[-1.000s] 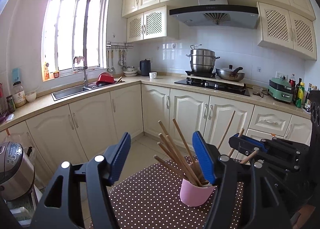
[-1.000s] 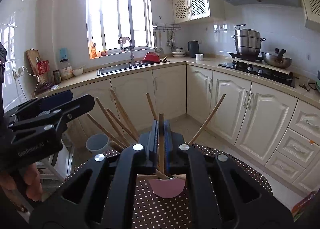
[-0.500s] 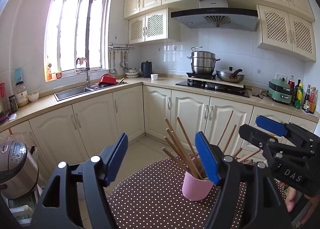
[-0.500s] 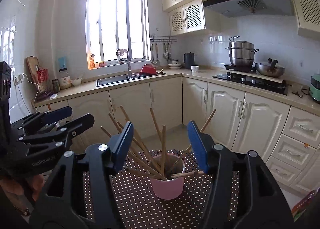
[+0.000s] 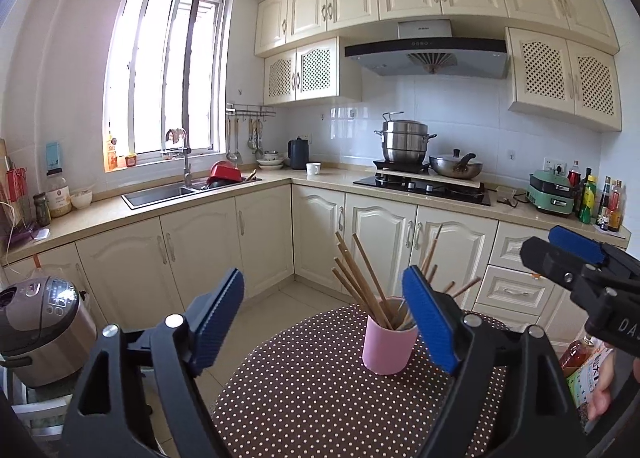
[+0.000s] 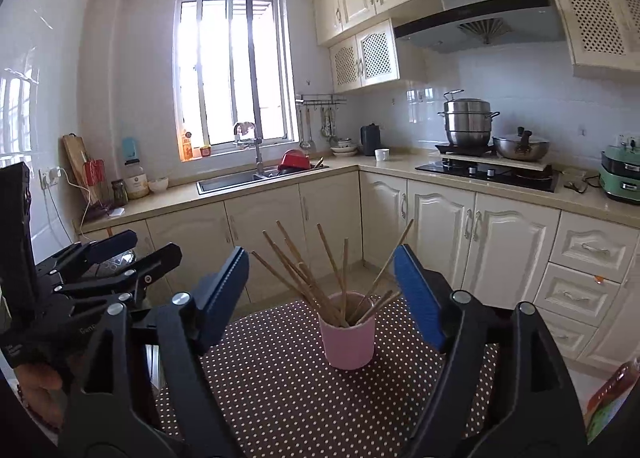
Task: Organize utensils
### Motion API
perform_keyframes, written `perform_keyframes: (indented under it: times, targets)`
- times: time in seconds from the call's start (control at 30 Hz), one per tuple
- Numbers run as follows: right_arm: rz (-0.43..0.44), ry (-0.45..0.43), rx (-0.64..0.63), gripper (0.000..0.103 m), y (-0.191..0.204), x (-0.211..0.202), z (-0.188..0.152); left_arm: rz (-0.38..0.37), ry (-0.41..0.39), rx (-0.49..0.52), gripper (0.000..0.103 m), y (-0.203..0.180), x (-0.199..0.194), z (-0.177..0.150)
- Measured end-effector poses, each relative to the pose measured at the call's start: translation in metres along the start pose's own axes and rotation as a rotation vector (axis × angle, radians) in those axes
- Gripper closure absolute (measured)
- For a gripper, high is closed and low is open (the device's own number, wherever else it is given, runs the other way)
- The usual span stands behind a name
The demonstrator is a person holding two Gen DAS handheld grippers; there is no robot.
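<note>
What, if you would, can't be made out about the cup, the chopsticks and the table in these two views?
- Chopsticks: the lower ends are hidden inside the pink cup in both views; the exact count is unclear where they overlap.
- Left wrist view: the left gripper's right finger covers the cup's right edge.
- Table: its near part is hidden behind the right gripper body.
</note>
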State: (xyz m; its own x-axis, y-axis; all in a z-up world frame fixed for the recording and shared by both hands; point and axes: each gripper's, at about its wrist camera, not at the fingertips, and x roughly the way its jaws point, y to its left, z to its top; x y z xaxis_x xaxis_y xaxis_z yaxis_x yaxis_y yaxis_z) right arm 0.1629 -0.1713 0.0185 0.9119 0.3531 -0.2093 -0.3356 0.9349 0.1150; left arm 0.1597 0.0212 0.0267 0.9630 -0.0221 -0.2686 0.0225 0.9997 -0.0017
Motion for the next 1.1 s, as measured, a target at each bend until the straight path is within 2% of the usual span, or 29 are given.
perform_keyframes:
  times: [0.13,0.3,0.53,0.67,0.9,0.97,1.03,1.1]
  targets:
    - [-0.046,-0.029,0.005,0.023,0.009,-0.034,-0.007,-0.036,-0.019,-0.017,0.022,-0.003,-0.036,-0.001]
    - [-0.099,-0.088,-0.008,0.015,0.026,-0.081,-0.019,-0.030,-0.029,0.004,0.022,-0.012,-0.075,-0.007]
    - [-0.164,-0.159,-0.047,0.011,0.056,-0.129,-0.035,-0.038,-0.050,-0.002,0.022,-0.016,-0.124,-0.025]
    - [-0.164,-0.178,-0.071,0.009,0.071,-0.146,-0.044,-0.069,-0.066,-0.024,0.022,-0.012,-0.148,-0.034]
    - [-0.164,-0.217,-0.103,0.007,0.088,-0.163,-0.044,-0.068,-0.095,-0.031,0.022,-0.005,-0.174,-0.035]
    - [-0.170,-0.220,-0.120,0.007,0.094,-0.164,-0.045,-0.061,-0.101,-0.020,0.022,-0.006,-0.177,-0.034]
    - [-0.161,-0.216,-0.126,0.007,0.097,-0.164,-0.046,-0.018,-0.119,-0.016,0.022,-0.006,-0.181,-0.036]
    - [-0.157,-0.214,-0.130,0.007,0.098,-0.165,-0.048,-0.021,-0.128,-0.018,0.022,-0.007,-0.184,-0.036]
